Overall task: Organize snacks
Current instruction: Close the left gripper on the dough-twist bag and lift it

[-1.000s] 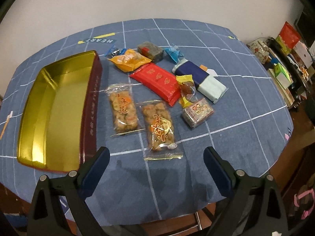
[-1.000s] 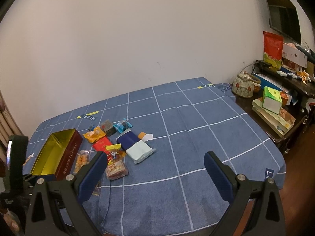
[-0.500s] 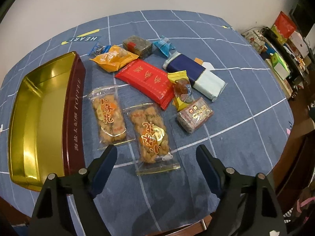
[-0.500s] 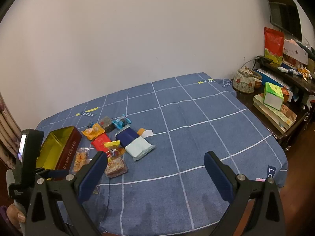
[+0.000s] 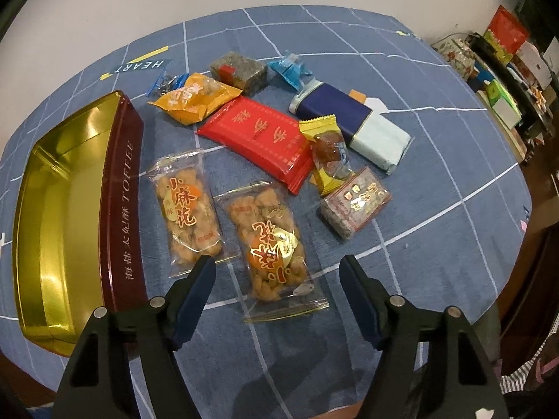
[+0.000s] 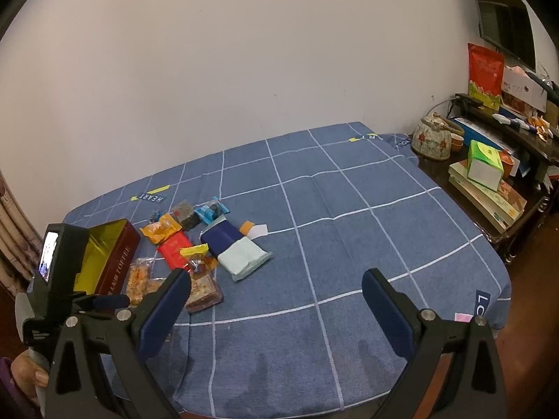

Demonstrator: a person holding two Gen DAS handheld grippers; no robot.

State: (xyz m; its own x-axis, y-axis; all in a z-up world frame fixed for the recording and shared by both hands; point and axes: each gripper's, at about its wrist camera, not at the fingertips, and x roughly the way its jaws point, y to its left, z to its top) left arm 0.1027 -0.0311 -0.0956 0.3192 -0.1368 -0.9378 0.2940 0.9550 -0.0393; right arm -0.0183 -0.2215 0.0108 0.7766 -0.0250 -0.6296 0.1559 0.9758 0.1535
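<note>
2 clear packs of fried twists (image 5: 269, 244) lie just right of the open toffee tin (image 5: 120, 202) as our left gripper (image 5: 277, 272), jaws apart and just narrowing, straddles the nearer pack for lifting, while our right gripper (image 6: 276, 296) waits open, empty.

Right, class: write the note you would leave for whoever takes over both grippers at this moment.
Left gripper: open, jaws have just been closing, poised over the nearest clear twist-snack packet, not gripping it.
Right gripper: open, empty, over bare tablecloth.
Toffee tin: open, nothing inside, left of the snacks.
Done: nothing packed.
Left: all packets, including the red packet, go into the tin.
</note>
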